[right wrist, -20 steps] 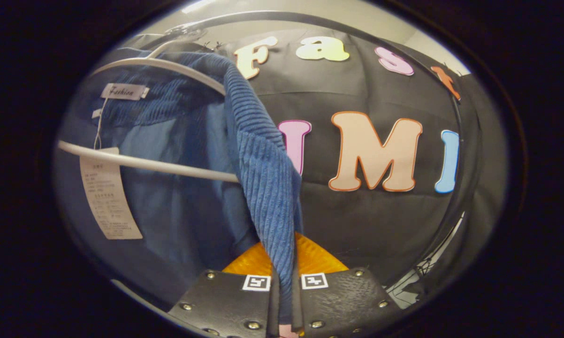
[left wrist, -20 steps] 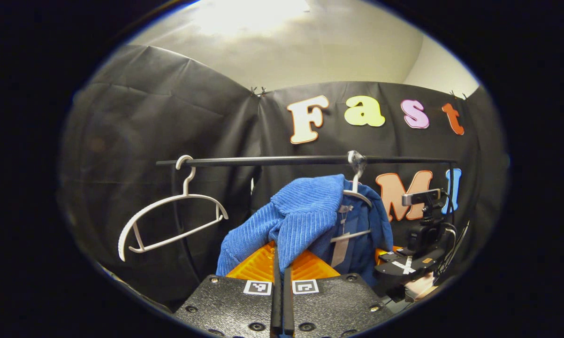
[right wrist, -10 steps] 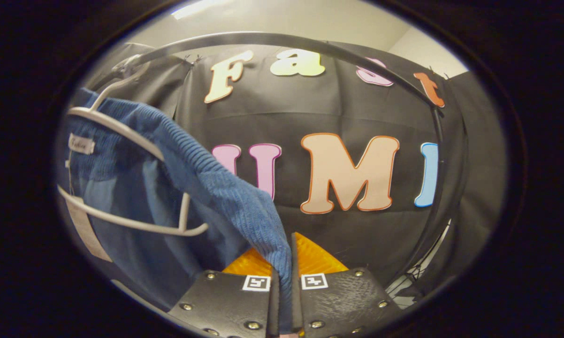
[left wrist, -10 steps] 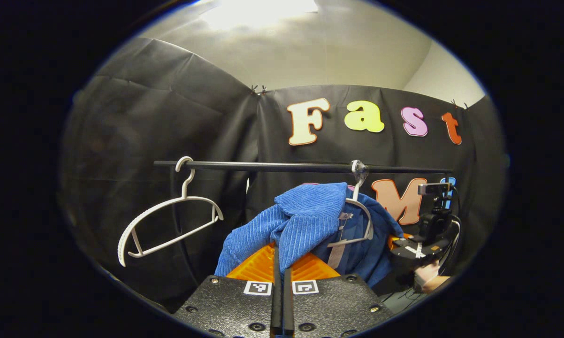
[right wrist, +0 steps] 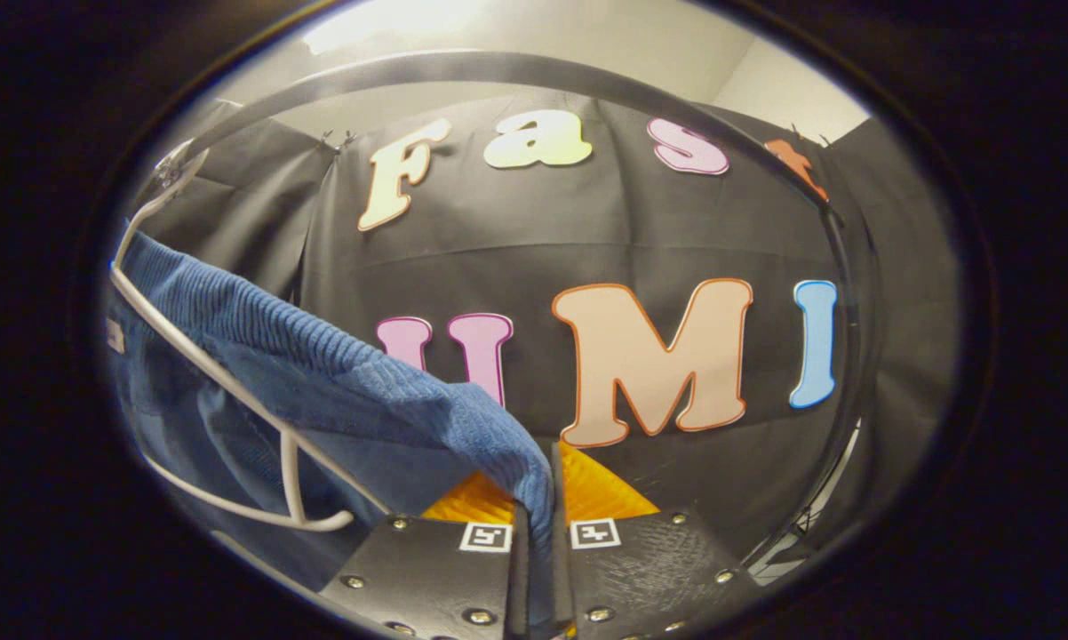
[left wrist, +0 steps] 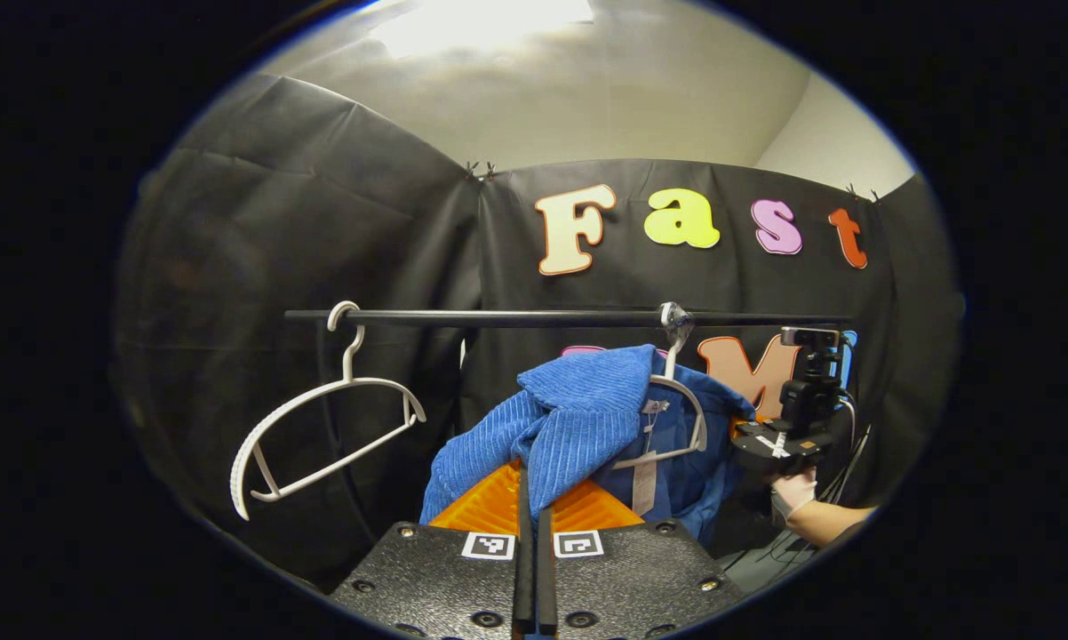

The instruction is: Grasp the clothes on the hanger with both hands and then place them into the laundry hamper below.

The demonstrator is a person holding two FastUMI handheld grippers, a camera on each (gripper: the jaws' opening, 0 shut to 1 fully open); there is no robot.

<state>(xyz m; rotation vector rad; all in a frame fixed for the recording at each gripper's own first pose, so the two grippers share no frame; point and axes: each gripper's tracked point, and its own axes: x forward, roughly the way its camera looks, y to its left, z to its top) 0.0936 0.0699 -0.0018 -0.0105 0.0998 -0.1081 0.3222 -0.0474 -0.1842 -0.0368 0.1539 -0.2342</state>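
Right ahead of the left tongs (left wrist: 530,569), a blue ribbed garment (left wrist: 578,418) hangs bunched and half pulled off a white hanger (left wrist: 676,418), its corduroy-like ridges running in several directions where the cloth folds over itself. The left tongs are pressed together with a fold of that cloth caught between them, the fabric rising straight up from their tips. A paler blue lining and a white paper tag (left wrist: 644,484) show just right of the tips, inside the hanger's loop. The hanger hooks on a black rail (left wrist: 498,316) above the tongs, and an empty white hanger (left wrist: 325,436) hangs tilted on the same rail, well off to the left. Farther right, beyond the garment, the right tongs (left wrist: 778,444) sit at the cloth's far edge, held by a gloved hand (left wrist: 796,493). In the right gripper view, the right tongs (right wrist: 541,569) pinch the garment's ribbed edge (right wrist: 338,382), which stretches taut up and to the left from their tips toward the white hanger (right wrist: 259,409), whose bare end curves below the cloth.
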